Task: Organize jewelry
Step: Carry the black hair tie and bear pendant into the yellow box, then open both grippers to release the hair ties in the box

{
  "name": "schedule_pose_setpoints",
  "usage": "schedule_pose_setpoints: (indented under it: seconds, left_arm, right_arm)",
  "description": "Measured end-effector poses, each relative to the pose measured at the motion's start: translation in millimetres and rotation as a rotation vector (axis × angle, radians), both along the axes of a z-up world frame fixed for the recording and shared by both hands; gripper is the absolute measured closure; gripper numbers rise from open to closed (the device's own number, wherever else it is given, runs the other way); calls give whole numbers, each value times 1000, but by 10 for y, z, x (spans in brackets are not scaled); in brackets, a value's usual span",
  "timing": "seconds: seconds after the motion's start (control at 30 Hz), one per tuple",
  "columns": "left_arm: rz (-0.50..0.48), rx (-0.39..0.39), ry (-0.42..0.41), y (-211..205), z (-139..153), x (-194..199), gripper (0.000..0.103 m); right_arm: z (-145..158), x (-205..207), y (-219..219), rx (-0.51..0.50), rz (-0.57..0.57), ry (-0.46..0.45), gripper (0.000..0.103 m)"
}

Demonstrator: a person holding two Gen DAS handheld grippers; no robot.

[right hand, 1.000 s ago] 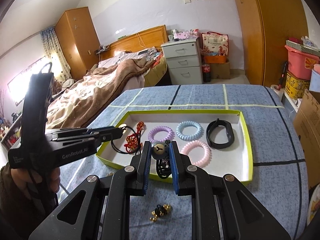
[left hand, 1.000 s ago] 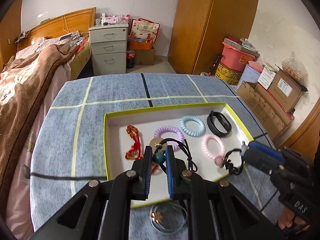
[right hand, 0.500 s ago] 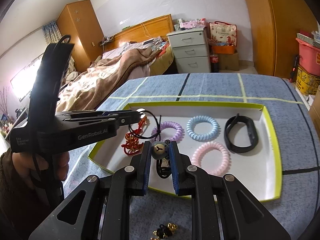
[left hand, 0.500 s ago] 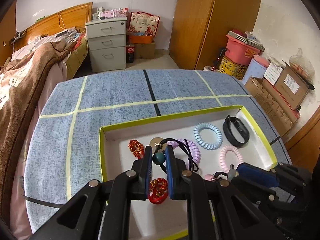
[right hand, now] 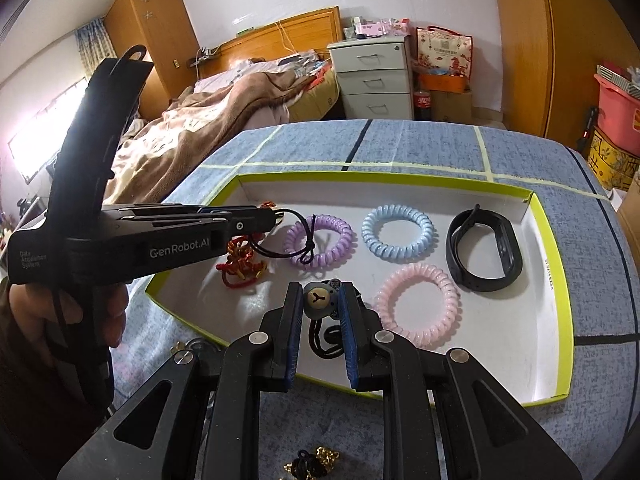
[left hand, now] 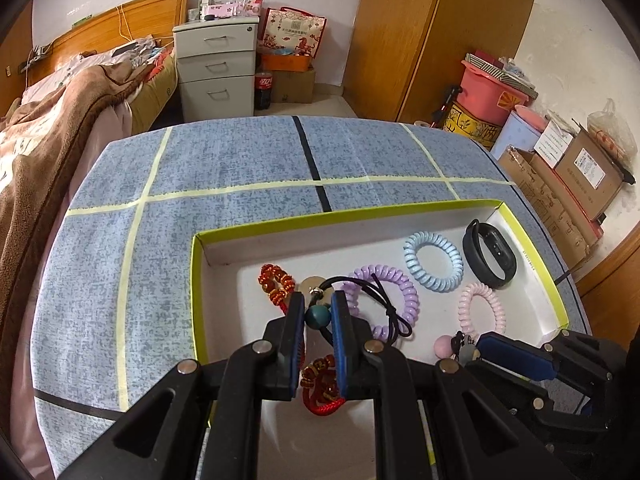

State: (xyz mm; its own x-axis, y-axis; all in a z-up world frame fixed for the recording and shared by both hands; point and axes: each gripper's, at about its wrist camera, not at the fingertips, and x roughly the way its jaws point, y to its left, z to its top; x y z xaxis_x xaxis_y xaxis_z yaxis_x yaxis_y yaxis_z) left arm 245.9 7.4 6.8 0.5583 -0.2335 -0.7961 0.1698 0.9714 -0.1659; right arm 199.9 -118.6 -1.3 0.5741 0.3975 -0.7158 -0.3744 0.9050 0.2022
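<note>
A white tray with a yellow-green rim (left hand: 352,216) (right hand: 400,178) sits on the blue table. In it lie a red knotted bracelet (left hand: 276,282) (right hand: 240,270), purple (left hand: 400,288) (right hand: 332,236), blue (left hand: 434,256) (right hand: 398,232) and pink (left hand: 478,312) (right hand: 418,304) coil hair ties and a black wristband (left hand: 490,254) (right hand: 486,250). My left gripper (left hand: 318,312) (right hand: 268,216) is shut on a teal-bead black cord hair tie (left hand: 318,317), held over the tray's left part. My right gripper (right hand: 320,300) (left hand: 460,346) is shut on a bear-charm black hair tie (right hand: 319,300) over the tray's near edge.
A gold-and-black trinket (right hand: 310,462) lies on the table in front of the tray. A bed (left hand: 60,120), a white drawer cabinet (left hand: 216,68), a wooden wardrobe (left hand: 440,32) and stacked boxes (left hand: 560,168) stand around the table.
Both grippers have moved forward over the tray with their hair ties. The left one now hangs its cord above the red bracelet and purple coil.
</note>
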Motion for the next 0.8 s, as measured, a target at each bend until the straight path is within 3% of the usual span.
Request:
schedule_pose_setpoints:
  seconds: [0.27, 0.6, 0.7, 0.8]
  left_arm:
    - [-3, -5, 1, -13, -5, -12, 88]
    - [-11, 1, -9, -46, 28, -53, 77]
    - [-5, -4, -9, -31, 34, -71, 74]
    - [-1, -8, -13, -18, 53, -98, 72]
  right_arm:
    - [-68, -2, 22, -49, -8, 12, 84]
    - [-79, 9, 13, -59, -23, 13, 83]
    - [-69, 15, 10, -59, -33, 10, 74]
    - [-47, -7, -22, -48, -42, 4, 73]
